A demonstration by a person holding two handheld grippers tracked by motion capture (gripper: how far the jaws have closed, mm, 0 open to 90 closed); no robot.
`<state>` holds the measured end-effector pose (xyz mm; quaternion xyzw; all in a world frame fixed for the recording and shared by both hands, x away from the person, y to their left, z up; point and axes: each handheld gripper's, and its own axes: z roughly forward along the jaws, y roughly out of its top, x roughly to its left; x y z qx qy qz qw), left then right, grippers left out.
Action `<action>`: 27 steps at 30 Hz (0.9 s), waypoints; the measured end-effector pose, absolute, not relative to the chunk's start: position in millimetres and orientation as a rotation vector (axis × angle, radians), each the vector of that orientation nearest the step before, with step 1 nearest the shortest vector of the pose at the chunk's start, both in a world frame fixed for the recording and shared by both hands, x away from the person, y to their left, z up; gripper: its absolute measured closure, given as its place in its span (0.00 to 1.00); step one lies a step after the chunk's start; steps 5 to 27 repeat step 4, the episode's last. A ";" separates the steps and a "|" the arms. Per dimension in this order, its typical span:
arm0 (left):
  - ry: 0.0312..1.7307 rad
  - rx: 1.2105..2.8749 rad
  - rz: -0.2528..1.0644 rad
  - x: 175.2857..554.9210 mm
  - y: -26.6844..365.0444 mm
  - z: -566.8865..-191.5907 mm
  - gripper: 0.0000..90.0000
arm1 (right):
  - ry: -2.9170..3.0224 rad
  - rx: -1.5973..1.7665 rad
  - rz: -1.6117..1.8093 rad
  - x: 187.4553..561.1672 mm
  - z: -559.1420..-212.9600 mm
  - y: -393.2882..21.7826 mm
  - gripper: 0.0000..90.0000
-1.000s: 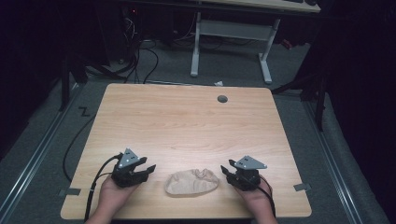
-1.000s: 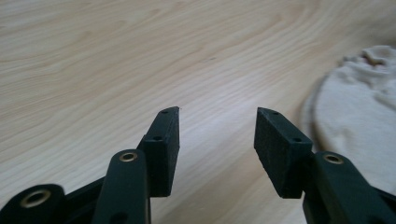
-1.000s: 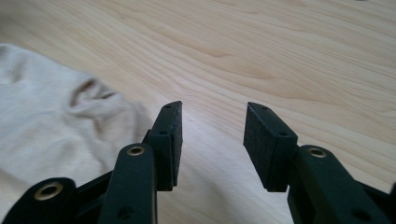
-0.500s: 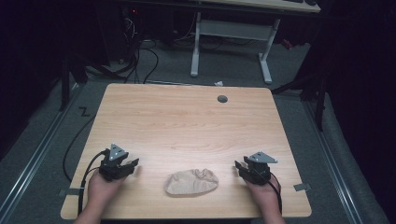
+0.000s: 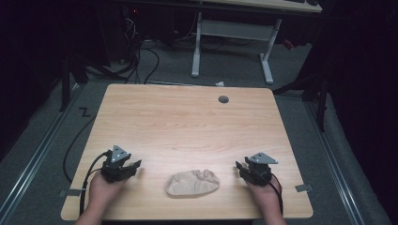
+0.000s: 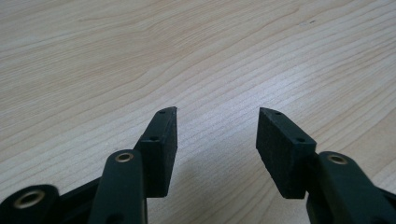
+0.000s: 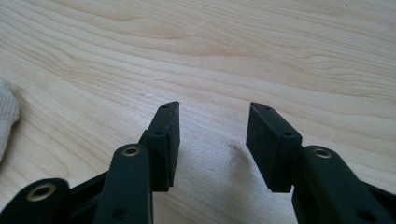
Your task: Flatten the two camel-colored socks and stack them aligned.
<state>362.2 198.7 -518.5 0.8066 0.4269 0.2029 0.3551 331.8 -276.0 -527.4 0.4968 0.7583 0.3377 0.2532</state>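
Cloth (image 5: 192,183): beige, crumpled, soft oval lump, lying near the front edge of the pale wood-grain table (image 5: 187,122), between the hands; left gripper (image 5: 126,169) and right gripper (image 5: 245,169): black, blocky jaws standing wide apart, gripping nothing, resting well clear of the cloth.

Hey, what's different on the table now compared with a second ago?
Both hands drew outward, away from the cloth. The left claw went toward the table's left edge, the right claw toward its right, and both sit near the front edge. The right claw's jaws have just been opening, with nothing between them. The left claw is open and empty too. The cloth lies crumpled where it was, near the front of the table.
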 end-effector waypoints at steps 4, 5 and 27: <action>1.108 2.081 0.528 360.0 202.6 -518.1 0.54 | 2.065 1.344 0.915 334.9 -527.0 -273.1 0.61; 1.108 2.081 0.528 360.0 202.6 -518.1 0.54 | 2.065 1.344 0.915 334.9 -527.0 -273.1 0.61; 1.108 2.081 0.528 360.0 202.6 -518.1 0.54 | 2.065 1.344 0.915 334.9 -527.0 -273.1 0.61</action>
